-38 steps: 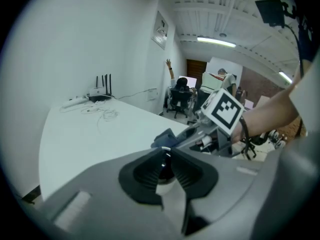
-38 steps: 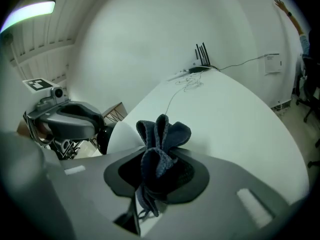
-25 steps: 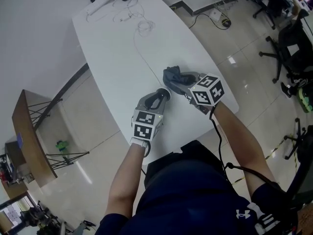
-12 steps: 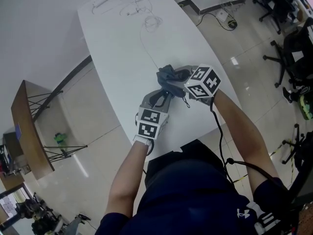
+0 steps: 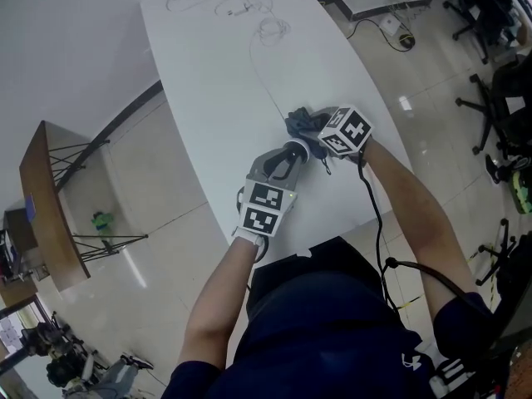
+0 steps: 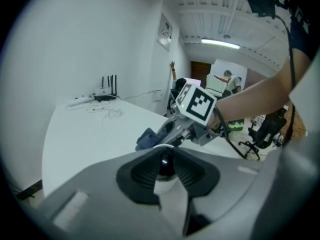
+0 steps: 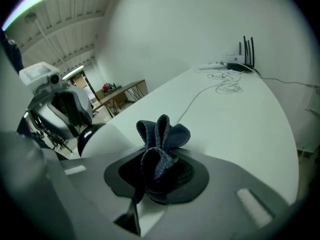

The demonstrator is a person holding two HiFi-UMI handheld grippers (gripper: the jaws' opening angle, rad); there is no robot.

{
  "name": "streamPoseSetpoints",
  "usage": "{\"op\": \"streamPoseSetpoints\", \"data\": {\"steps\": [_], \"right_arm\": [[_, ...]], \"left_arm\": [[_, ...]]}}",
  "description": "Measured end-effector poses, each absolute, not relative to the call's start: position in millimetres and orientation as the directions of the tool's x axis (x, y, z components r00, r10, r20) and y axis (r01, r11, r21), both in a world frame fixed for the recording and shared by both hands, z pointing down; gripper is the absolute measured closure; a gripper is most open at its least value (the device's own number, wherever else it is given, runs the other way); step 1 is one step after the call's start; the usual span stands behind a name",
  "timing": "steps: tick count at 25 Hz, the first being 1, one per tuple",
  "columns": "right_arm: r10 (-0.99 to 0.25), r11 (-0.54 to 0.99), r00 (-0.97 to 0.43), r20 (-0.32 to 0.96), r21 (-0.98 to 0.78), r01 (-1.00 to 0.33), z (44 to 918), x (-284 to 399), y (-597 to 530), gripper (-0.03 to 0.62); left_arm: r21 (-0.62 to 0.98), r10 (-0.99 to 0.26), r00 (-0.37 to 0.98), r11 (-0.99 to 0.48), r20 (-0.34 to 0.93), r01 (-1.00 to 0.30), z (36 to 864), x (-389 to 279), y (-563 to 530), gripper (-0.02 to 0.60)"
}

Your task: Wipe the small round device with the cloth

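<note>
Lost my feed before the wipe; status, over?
Left gripper shut on small round device. Right gripper shut on blue cloth, bunched beside device; contact unclear. White cable farther up table, not between them.

1. Table (image 5: pixel 208 98) runs near to far. Both grippers are over its near right part.
2. Left gripper (image 5: pixel 291 155) is the left and nearer one, with the small round device (image 5: pixel 297 149) clamped between its jaws.
3. Right gripper (image 5: pixel 309 133) is just right of it, cloth (image 5: pixel 301 123) pinched in its jaws. The cloth is bunched just far-right of the device; contact unclear.
4. Cable (image 5: pixel 268 32) lies on the table's far part, power strip (image 6: pixel 80 101) at the far end.
5. Side table (image 5: pixel 46 214) stands on the floor to the left, office chairs (image 5: pixel 507 77) far right.
</note>
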State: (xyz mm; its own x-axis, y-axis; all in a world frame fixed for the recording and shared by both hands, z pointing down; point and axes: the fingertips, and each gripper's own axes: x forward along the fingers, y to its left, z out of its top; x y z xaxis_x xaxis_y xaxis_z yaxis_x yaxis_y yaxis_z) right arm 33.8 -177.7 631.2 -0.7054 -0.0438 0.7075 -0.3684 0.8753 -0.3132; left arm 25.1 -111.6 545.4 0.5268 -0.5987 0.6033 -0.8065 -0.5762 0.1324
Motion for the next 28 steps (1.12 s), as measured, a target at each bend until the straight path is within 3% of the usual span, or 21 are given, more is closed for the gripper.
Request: {"op": "streamPoseSetpoints", "data": {"steps": [6,10,13,17,28], "right_arm": [[-0.107,0.892,-0.679,0.726,-0.231,-0.388,628,36,-182,0.500],[-0.196,0.885,-0.777,0.598,-0.233,-0.403,556,39,-194,0.499],[-0.137,0.925,-0.845,0.518,-0.238,-0.295,504,28,-167,0.499],[-0.036,0.976,-0.792,0.610,-0.150,-0.161,521,6,-140,0.499],[-0.120,0.811,-0.691,0.713,-0.331,-0.483,629,31,-183,0.499]], "left_arm": [[0.113,-0.595,0.523,-0.587,0.610,-0.801,549,25,-109,0.500],[0.085,-0.605,0.523,-0.602,0.600,-0.794,548,26,-107,0.486],[0.097,-0.594,0.528,-0.605,0.607,-0.791,551,27,-106,0.488],[0.103,-0.599,0.523,-0.592,0.606,-0.799,551,22,-108,0.491],[0.104,-0.620,0.509,-0.569,0.597,-0.816,548,21,-111,0.491]]}}
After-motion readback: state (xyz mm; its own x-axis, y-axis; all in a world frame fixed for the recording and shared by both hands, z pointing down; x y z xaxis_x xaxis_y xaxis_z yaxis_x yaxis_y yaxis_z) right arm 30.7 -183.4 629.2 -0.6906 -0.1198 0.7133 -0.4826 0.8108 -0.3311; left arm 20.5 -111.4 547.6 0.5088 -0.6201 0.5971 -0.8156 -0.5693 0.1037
